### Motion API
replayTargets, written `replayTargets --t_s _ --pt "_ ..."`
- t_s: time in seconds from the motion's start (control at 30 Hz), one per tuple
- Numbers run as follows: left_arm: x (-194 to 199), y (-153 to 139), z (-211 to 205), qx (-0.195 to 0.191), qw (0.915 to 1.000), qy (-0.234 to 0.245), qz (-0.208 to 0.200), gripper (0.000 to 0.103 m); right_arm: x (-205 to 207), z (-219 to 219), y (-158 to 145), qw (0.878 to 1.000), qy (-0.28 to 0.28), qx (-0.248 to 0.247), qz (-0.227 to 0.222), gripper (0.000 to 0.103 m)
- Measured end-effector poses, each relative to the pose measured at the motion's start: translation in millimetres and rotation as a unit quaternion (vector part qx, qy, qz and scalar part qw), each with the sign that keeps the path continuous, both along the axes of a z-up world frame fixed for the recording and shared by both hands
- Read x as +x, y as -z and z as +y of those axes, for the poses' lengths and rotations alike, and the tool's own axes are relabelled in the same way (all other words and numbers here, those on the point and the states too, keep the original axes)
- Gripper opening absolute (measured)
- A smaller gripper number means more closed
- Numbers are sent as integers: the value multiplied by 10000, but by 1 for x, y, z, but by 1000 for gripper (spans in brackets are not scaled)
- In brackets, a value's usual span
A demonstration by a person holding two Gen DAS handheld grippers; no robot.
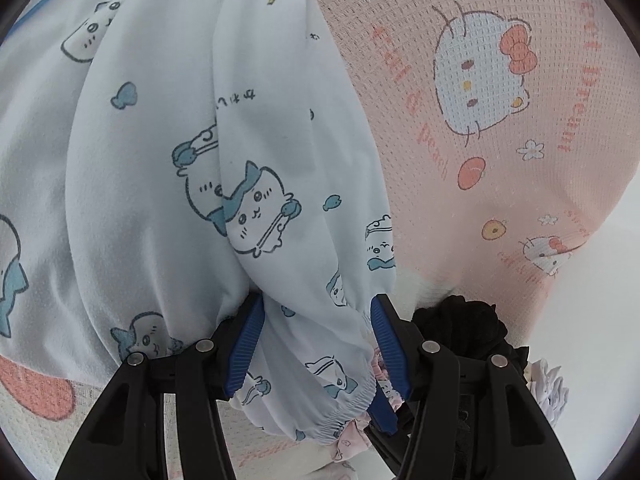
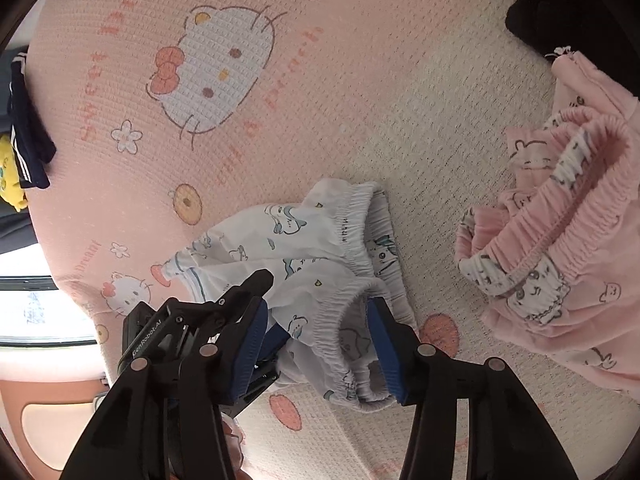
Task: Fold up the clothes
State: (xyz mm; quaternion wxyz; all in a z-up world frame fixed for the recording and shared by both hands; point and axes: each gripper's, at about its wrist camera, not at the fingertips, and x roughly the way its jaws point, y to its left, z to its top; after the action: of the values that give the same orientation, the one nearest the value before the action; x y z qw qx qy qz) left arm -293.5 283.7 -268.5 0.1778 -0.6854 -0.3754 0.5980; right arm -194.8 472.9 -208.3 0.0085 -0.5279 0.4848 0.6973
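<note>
The white cartoon-print shorts (image 2: 304, 248) are spread on the pink cat-print blanket (image 2: 360, 80). Their elastic waistband (image 1: 320, 380) is clamped by the left gripper (image 1: 318, 344). The waistband is bracketed by the right gripper (image 2: 320, 344), half-closed; actual contact cannot be told.

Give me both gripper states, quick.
Left gripper: closed on the white shorts' elastic hem.
Right gripper: jaws around the shorts' waistband; a firm grip cannot be told.

Home bedroom, pink cartoon-cat blanket (image 2: 320, 92), children's printed clothes (image 2: 560, 240) lying about
</note>
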Motion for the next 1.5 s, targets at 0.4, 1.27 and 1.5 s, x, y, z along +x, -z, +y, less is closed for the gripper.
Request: replayTargets --t_s 0.4,1.27,1.5 --pt "9 9 -10 -51 9996 -241 126 15 -10 -13 18 9988 -354 226 254 12" --pt "-19 -51 22 151 9885 457 1436 11 -33 -15 -20 9864 -680 1315 710 12" --pt "-15 -55 48 -795 9667 1151 2145 11 -43 -19 -1 9758 -956 1935 346 12"
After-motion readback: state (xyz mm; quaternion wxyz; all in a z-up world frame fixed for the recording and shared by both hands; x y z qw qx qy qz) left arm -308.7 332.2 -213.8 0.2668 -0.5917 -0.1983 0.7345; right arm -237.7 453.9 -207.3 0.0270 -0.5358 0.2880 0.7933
